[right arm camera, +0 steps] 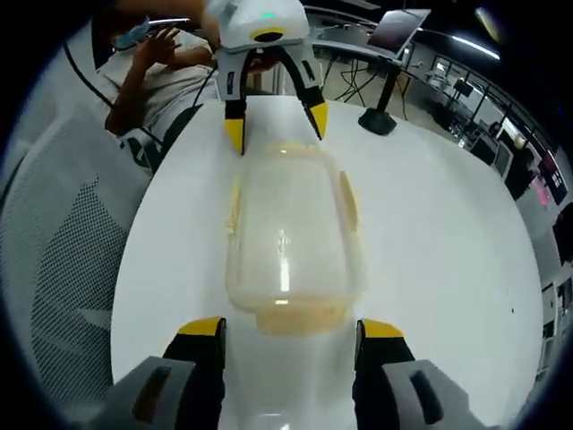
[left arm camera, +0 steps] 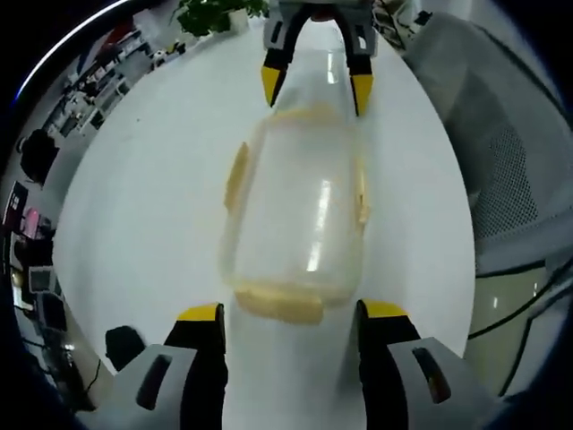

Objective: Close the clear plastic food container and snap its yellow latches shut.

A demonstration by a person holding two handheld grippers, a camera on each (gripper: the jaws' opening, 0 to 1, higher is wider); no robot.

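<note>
The left gripper (left arm camera: 291,315) and right gripper (right arm camera: 291,331) are gaping wide, facing each other across the clear container (left arm camera: 295,215), lid on, lying mid-surface on the white table (left arm camera: 134,224). Beyond, the right gripper view is showing a seated person (right arm camera: 157,76).

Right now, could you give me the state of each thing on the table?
Container: upright on the table, lid on.
Latches: whether snapped shut, cannot tell.
Left gripper: open, at one end.
Right gripper: open, at the other end.
</note>
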